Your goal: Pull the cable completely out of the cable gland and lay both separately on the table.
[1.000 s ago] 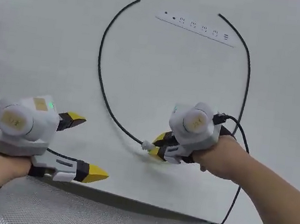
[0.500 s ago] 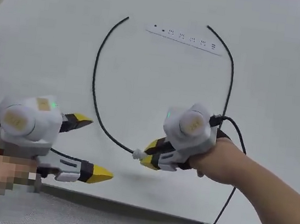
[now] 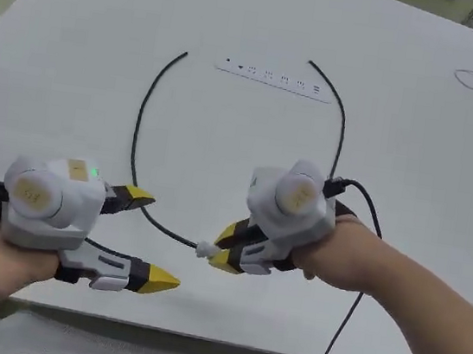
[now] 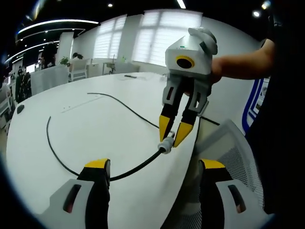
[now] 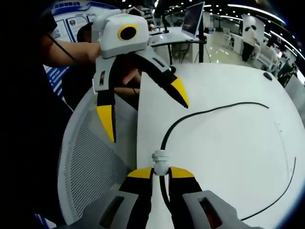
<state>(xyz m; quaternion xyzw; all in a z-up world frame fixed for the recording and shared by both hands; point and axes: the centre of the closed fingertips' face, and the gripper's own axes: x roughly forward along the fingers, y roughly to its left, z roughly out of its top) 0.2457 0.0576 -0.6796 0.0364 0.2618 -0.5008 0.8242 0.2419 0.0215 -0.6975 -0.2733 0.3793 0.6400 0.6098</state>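
A long black cable [image 3: 136, 142] lies in a curve on the white table [image 3: 78, 51]. Its near end runs into a small white cable gland [image 3: 206, 249]. My right gripper [image 3: 225, 247] is shut on the cable gland [image 5: 160, 160], and the cable [image 5: 200, 114] runs forward from it; my right gripper [image 5: 162, 172] has its jaws close together around it. My left gripper [image 3: 152, 237] stands open just left of the gland, with nothing between its jaws. From my left gripper [image 4: 155, 164], the right gripper [image 4: 174, 136] and the gland [image 4: 166, 144] show straight ahead.
A white power strip [image 3: 271, 77] lies flat at the far middle of the table. Another black cord [image 3: 340, 130] runs from near it down past my right hand and over the front edge. A mesh chair [image 5: 90, 162] stands below the table's near edge.
The head camera has tilted, so the whole picture has shifted. The open left gripper and the right gripper with the gland have come a little closer together.
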